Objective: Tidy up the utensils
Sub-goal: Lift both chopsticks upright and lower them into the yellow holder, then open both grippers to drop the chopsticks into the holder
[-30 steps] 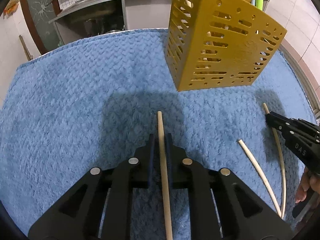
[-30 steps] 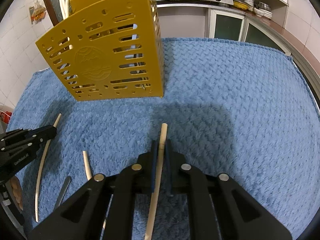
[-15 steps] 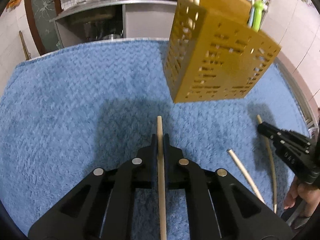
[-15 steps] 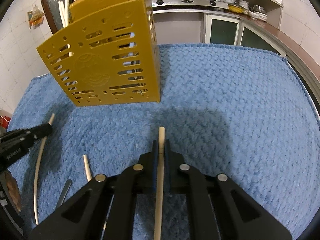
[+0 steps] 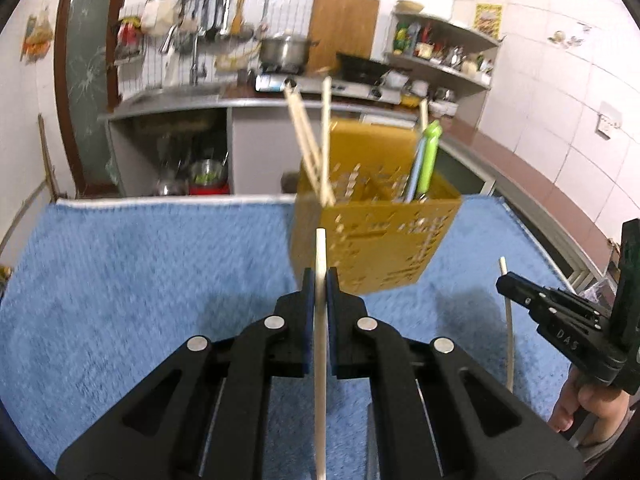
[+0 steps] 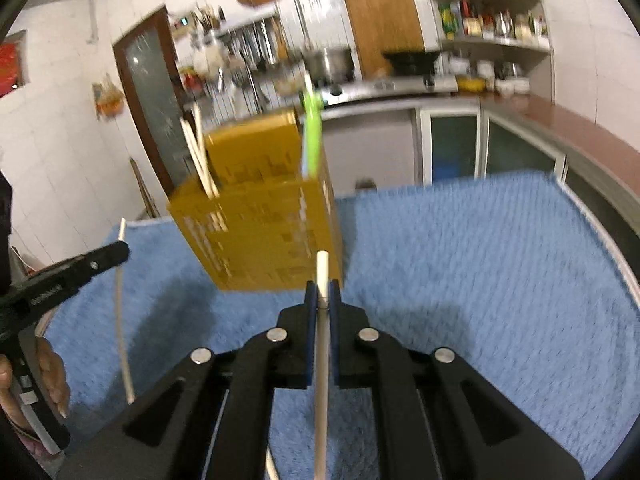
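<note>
Two claws each pinched one pale chopstick above the blue-towelled table [image 5: 120, 300]. On the left, the left claw [image 5: 320, 280] was pressed onto its chopstick [image 5: 320, 340], tip aimed at the yellow slotted holder [image 5: 380, 248] toward the table's far edge. More chopsticks [image 5: 316, 152] and a green-handled utensil [image 5: 430, 156] stood in that holder. Toward the right edge, the right claw [image 6: 322, 294] gripped its own chopstick [image 6: 321, 380], tip just before the holder.

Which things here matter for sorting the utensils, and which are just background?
Job:
left gripper with chopstick
right gripper with chopstick
yellow holder

Background:
blue towel
pot
shelf jars
</note>
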`<state>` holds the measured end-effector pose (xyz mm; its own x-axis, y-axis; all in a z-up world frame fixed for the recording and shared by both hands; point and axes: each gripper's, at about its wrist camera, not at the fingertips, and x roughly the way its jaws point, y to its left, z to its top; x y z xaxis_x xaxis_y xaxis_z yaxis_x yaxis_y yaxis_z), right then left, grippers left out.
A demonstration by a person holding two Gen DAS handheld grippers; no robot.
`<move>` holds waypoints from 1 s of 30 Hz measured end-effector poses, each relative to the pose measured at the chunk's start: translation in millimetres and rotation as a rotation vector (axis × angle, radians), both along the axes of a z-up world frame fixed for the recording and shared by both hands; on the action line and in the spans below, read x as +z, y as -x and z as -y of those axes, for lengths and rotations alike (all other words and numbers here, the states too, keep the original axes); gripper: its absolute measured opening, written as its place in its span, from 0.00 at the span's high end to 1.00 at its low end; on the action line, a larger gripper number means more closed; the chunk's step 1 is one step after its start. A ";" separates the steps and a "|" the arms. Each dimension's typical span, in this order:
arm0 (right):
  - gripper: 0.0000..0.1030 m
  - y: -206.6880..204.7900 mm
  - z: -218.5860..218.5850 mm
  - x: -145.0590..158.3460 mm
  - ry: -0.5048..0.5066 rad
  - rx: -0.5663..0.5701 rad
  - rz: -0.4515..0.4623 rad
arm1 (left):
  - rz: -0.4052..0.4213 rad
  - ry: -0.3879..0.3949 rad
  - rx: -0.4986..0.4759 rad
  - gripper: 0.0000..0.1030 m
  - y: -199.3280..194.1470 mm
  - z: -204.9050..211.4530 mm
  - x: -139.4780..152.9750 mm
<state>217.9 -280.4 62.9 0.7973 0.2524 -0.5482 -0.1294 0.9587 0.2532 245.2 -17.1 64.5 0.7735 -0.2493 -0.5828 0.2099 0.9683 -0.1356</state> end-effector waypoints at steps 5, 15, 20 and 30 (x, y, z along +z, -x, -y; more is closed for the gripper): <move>0.94 9.6 2.2 26.3 -0.007 -0.012 0.115 | 0.041 0.014 -0.008 0.96 4.7 0.1 16.4; 0.94 3.6 3.8 104.1 -0.013 -0.050 0.389 | 0.188 0.076 0.000 0.96 -2.9 -1.6 95.8; 0.94 -26.3 -1.3 151.3 -0.023 -0.070 0.503 | 0.252 0.079 0.008 0.96 -24.5 5.7 140.1; 0.94 -75.1 -24.7 164.4 0.039 -0.136 0.650 | 0.293 0.048 0.023 0.96 -58.8 22.0 160.1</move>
<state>292.9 -255.7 227.3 0.9921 0.1156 0.0483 -0.1210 0.9842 0.1289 304.0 -39.0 224.7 0.9127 -0.2518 -0.3219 0.2252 0.9671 -0.1180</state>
